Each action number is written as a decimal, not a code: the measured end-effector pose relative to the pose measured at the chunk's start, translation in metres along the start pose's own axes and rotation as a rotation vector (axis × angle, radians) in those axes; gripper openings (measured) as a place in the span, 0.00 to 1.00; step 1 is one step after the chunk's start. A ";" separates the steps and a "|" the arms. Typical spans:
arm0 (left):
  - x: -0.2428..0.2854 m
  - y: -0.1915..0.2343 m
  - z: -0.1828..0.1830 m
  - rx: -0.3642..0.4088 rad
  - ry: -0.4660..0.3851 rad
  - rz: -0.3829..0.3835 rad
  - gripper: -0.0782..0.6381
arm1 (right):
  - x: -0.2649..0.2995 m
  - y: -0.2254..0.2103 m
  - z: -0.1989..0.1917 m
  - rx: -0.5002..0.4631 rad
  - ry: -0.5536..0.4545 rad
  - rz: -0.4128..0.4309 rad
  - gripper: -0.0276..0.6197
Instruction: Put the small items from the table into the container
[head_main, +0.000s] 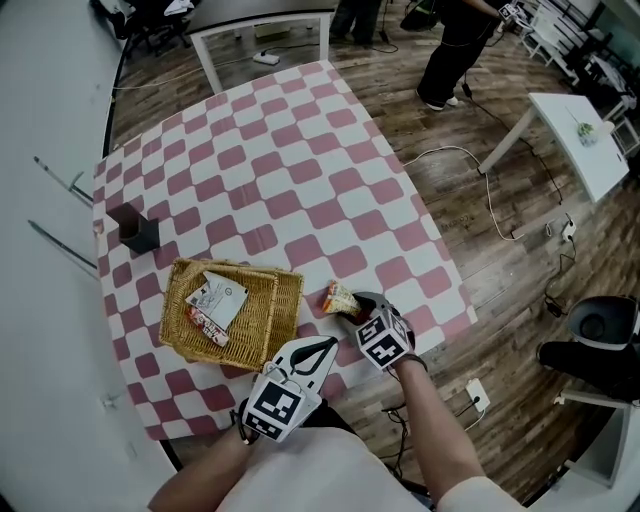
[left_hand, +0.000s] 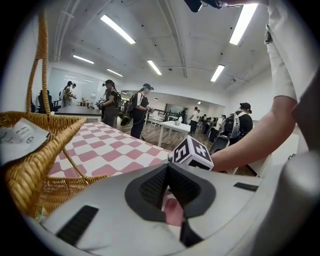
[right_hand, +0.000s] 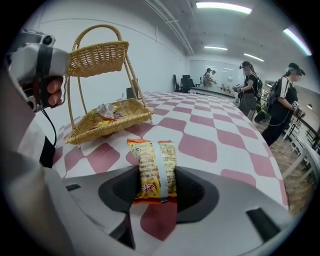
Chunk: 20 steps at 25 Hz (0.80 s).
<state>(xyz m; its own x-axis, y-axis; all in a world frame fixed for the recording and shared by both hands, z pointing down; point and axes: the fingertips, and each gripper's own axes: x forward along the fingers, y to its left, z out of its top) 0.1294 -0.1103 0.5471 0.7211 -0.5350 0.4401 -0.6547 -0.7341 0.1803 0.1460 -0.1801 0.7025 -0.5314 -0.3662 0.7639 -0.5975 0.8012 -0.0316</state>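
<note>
An orange and yellow snack packet (head_main: 339, 299) lies on the checked tablecloth just right of the wicker basket (head_main: 183, 272). My right gripper (head_main: 353, 309) reaches it from the front edge. In the right gripper view the packet (right_hand: 152, 165) sits lengthwise between both pads, which press on its sides, still resting on the cloth. The basket (right_hand: 84, 132) holds a white card and wrapped snacks (head_main: 215, 302). My left gripper (head_main: 326, 346) hovers at the basket's front right corner, its jaws (left_hand: 167, 168) together with nothing between them.
A small black box (head_main: 138, 231) stands on the table's left side, behind the basket. The table's front edge runs right under both grippers. A white side table (head_main: 585, 140) and cables lie on the wooden floor to the right. People stand at the back.
</note>
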 end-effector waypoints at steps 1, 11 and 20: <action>-0.001 0.000 0.000 0.001 -0.001 0.001 0.10 | -0.002 0.001 0.001 0.001 -0.004 0.004 0.38; -0.011 0.000 0.004 0.019 -0.016 0.001 0.10 | -0.018 0.011 0.017 0.033 -0.073 0.000 0.37; -0.032 -0.013 0.013 0.042 -0.058 -0.037 0.10 | -0.055 0.022 0.041 0.085 -0.163 -0.051 0.37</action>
<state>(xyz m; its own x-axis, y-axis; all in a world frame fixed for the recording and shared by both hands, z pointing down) 0.1181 -0.0890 0.5196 0.7574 -0.5294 0.3822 -0.6181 -0.7700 0.1582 0.1378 -0.1619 0.6332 -0.5853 -0.4825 0.6516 -0.6710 0.7394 -0.0552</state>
